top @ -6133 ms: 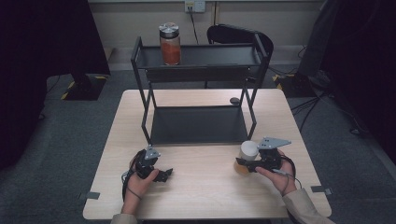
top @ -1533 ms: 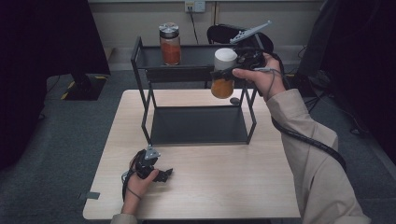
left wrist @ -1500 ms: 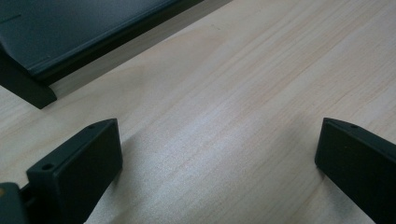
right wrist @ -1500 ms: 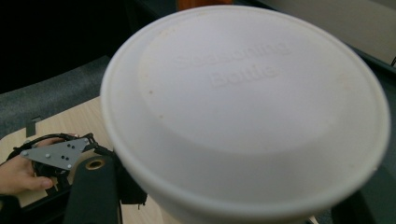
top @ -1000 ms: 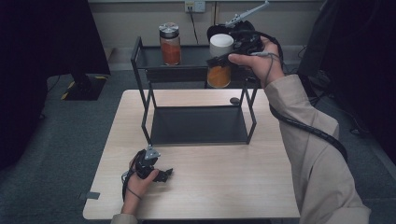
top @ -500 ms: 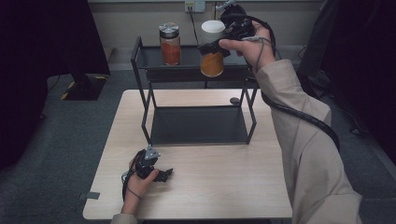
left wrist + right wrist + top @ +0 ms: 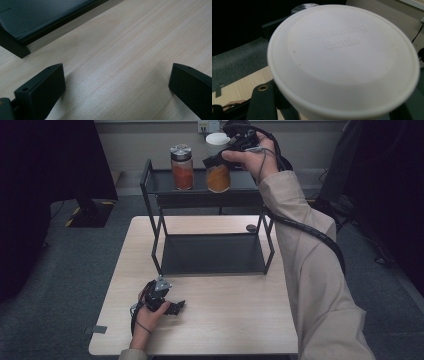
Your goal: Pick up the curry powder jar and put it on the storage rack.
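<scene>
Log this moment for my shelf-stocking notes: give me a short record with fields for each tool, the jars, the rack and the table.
right tool: shut on the white-lidded jar, held at the rack's top shelf
white-lidded jar: orange contents; lid reads "Seasoning Bottle" in the right gripper view; whether it touches the shelf cannot be told
silver-lidded jar: upright on the top shelf, left of the held jar
rack: black, two shelves, at the table's far side
left tool: open, nothing between its jaws, resting on the table
table: light wood
</scene>
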